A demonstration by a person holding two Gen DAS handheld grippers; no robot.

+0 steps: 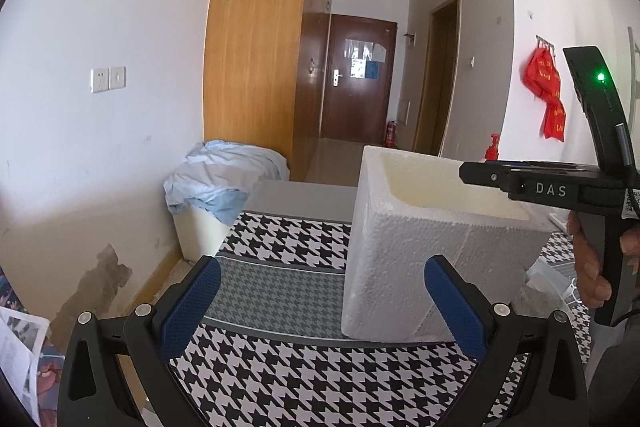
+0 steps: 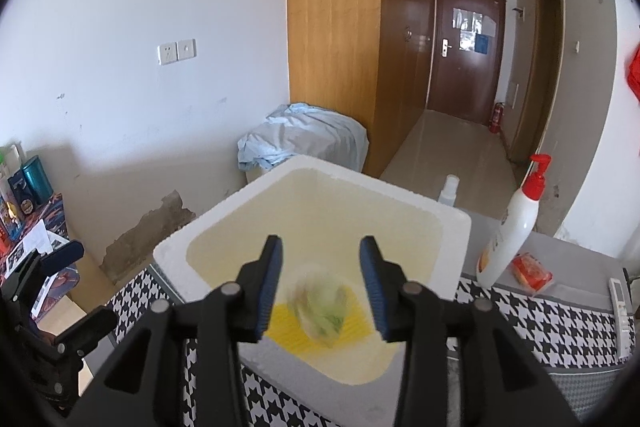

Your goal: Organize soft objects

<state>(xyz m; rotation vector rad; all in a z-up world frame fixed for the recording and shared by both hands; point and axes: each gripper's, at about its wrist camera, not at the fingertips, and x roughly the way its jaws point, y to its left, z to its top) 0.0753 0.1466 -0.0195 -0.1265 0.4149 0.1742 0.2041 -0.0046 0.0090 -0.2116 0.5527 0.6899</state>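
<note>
A white foam box [image 2: 456, 227] stands on the houndstooth cloth; it also shows in the left wrist view [image 1: 400, 247]. Inside it lies a yellow ribbed item [image 2: 280, 331]. A blurred pale green soft object [image 2: 320, 307] is over it, below my right gripper [image 2: 320, 287], which is open above the box with nothing between its pads. My left gripper [image 1: 320, 295] is open and empty, low over the cloth just left of the box. The right gripper's body [image 1: 560, 183] shows over the box in the left wrist view.
A white pump bottle with red top [image 2: 512, 227], an orange packet [image 2: 532, 273], a small spray bottle [image 2: 448, 189] and a remote [image 2: 622, 303] stand right of the box. A bin covered by blue cloth [image 1: 216, 187] stands by the wall. Cans and papers [image 2: 28, 203] sit at left.
</note>
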